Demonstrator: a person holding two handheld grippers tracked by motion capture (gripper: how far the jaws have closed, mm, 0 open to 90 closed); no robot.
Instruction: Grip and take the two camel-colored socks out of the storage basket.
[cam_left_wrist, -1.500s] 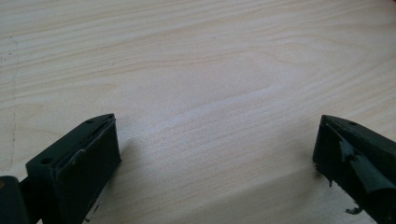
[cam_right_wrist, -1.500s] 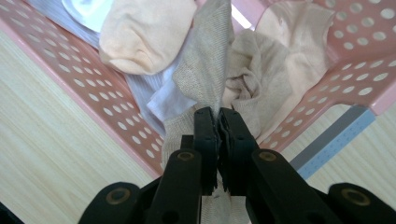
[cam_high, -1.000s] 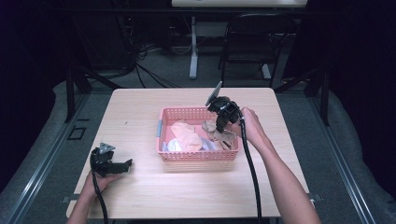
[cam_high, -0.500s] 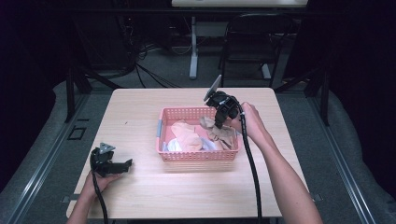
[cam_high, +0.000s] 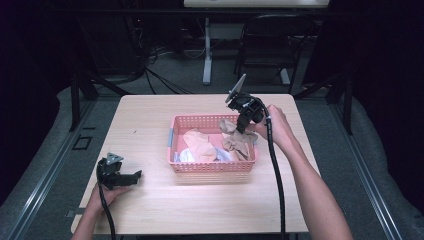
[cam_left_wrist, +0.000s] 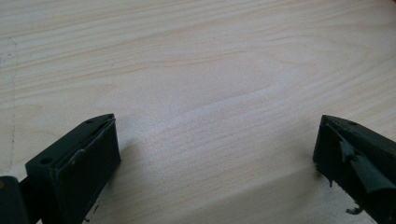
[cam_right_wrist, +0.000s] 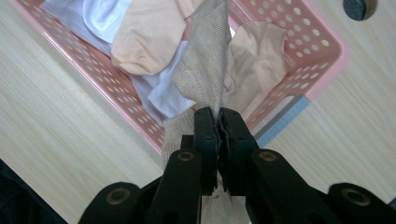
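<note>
My right gripper pinches beige sock over pink basket; left gripper rests w/ jaws apart on table.

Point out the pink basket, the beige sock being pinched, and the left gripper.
pink basket (cam_high: 212, 166), high view, on its near perforated wall.
beige sock (cam_right_wrist: 201, 70), right gripper view, on the knit fabric above the shut jaws.
left gripper (cam_high: 131, 176), high view, between its fingertips over the table.

The basket is pink with rows of small holes. Inside lie a beige knit sock, peach socks and white cloth. The surface is pale wood grain; the jaws are black.
</note>
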